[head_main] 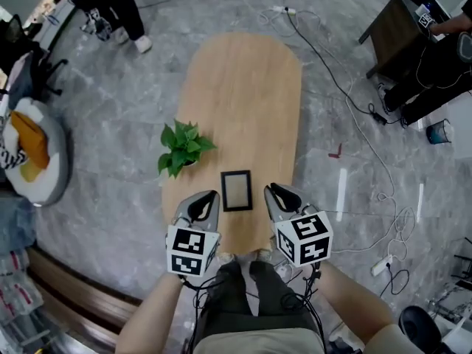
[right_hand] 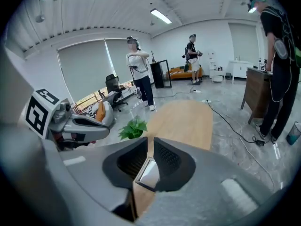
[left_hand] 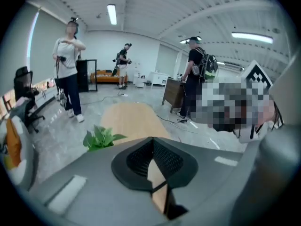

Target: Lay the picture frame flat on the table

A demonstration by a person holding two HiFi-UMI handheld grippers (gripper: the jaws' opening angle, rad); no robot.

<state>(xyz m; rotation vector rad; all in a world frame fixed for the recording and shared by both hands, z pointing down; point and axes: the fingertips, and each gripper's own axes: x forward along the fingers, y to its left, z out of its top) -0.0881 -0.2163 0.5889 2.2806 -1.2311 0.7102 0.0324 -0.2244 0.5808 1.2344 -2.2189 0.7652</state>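
Black picture frame [head_main: 237, 190] lies flat between the closed left gripper [head_main: 211, 198] and closed right gripper [head_main: 272, 192].

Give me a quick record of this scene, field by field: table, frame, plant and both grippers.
table: oval wooden top on a grey floor
picture frame: lying flat near the table's near end, between the two grippers, held by neither
plant: green and leafy, beyond the frame and to its left, by the table's left edge
left gripper: jaws together, nothing between them
right gripper: jaws about closed, nothing between them
task state: frame flat
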